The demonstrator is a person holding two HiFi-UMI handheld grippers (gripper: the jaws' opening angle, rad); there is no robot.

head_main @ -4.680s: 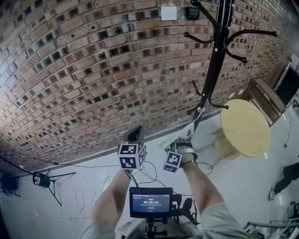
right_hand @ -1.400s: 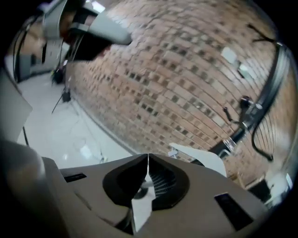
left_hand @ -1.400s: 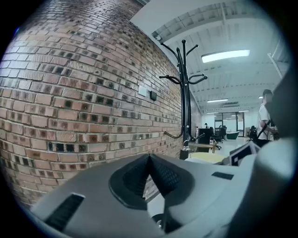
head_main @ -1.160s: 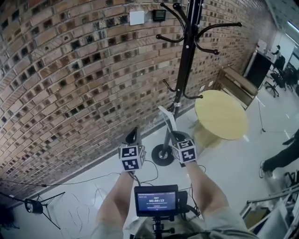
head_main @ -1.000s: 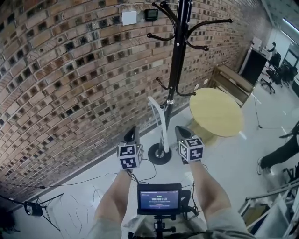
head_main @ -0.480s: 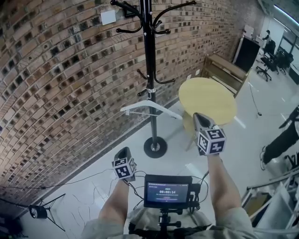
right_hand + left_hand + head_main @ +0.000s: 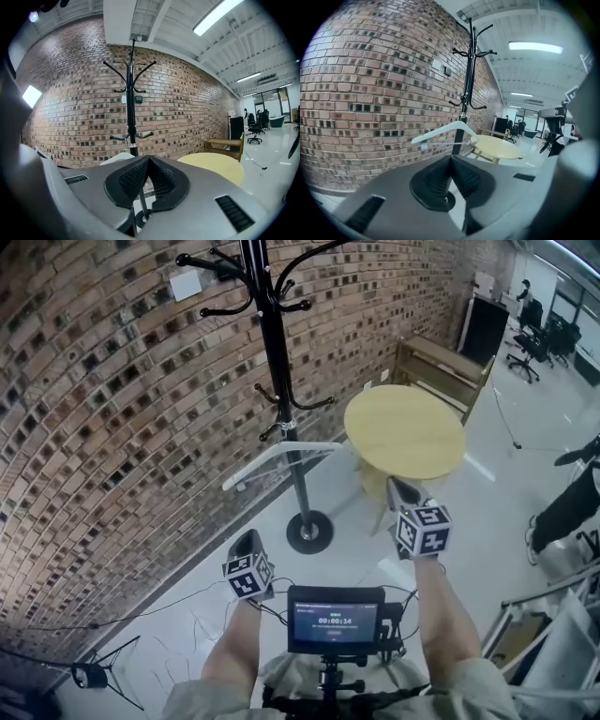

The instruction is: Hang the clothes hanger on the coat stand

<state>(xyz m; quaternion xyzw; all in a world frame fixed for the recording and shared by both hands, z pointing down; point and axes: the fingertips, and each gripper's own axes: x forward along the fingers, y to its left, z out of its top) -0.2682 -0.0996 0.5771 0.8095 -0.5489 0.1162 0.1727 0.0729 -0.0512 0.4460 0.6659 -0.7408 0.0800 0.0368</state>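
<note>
Brick wall [image 7: 112, 409] takes up the left and upper part of the head view, and the black coat stand [image 7: 272, 352] rises in front of it. The stand's top is cut off by the frame edge there, though both gripper views show its full crown of hooks. A round yellow table [image 7: 405, 432] stands just right of the pole, and a person [image 7: 567, 507] is only partly in view at the right edge.

The white clothes hanger [image 7: 253, 468] hangs from one of the stand's lower hooks, tilted, with its left end lower. Its own hook is too small to make out against the pole. From the left gripper view the hanger [image 7: 445, 132] shows whole, above and beyond the jaws. In the right gripper view only a pale sliver of it [image 7: 117, 158] clears the gripper's body.

Neither gripper touches the hanger - both are well apart from it, nearer the person. The left gripper [image 7: 248, 542] sits low, below the hanger and left of the stand's base [image 7: 309, 531]. Its jaws are pressed together with nothing between them. The right gripper [image 7: 401, 487] is held higher, in front of the table's near edge, with its jaws likewise closed and empty. Both forearms reach forward on either side of a small monitor [image 7: 336, 618], with the right one stretched further out.
</note>
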